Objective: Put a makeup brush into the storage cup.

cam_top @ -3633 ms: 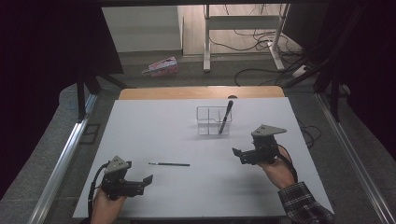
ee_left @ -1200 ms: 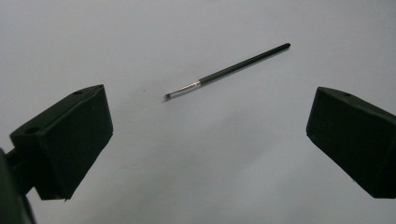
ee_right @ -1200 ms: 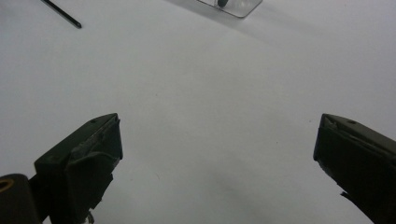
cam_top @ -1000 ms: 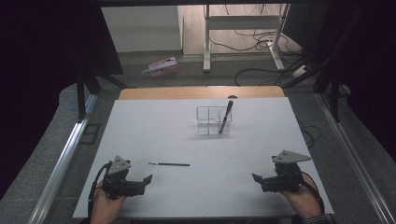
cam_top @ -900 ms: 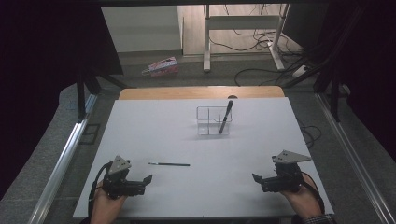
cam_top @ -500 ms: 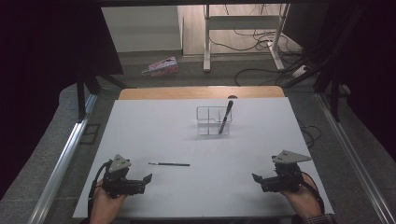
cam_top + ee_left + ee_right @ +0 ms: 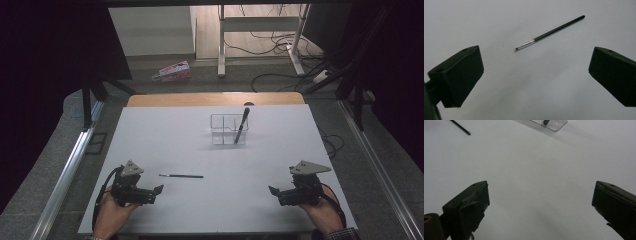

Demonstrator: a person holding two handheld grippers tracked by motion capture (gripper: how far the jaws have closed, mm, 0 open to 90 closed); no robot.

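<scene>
The thin black brush with a metal ferrule (image 7: 550, 32), near the worktop's front-left corner, probably light and roll-prone, suits a mid-handle pinch by the wide-open, empty left gripper (image 7: 155, 192).

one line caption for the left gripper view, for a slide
Open left gripper facing a thin black brush that lies flat on the white table, jaws wide apart and touching nothing.

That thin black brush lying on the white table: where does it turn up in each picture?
High view: thin brush lies left of centre, just right of the left tongs.
Left gripper view: upper middle, slanting.
Right gripper view: its end at the top-left corner.
Shared landmark: clear organizer.
</scene>
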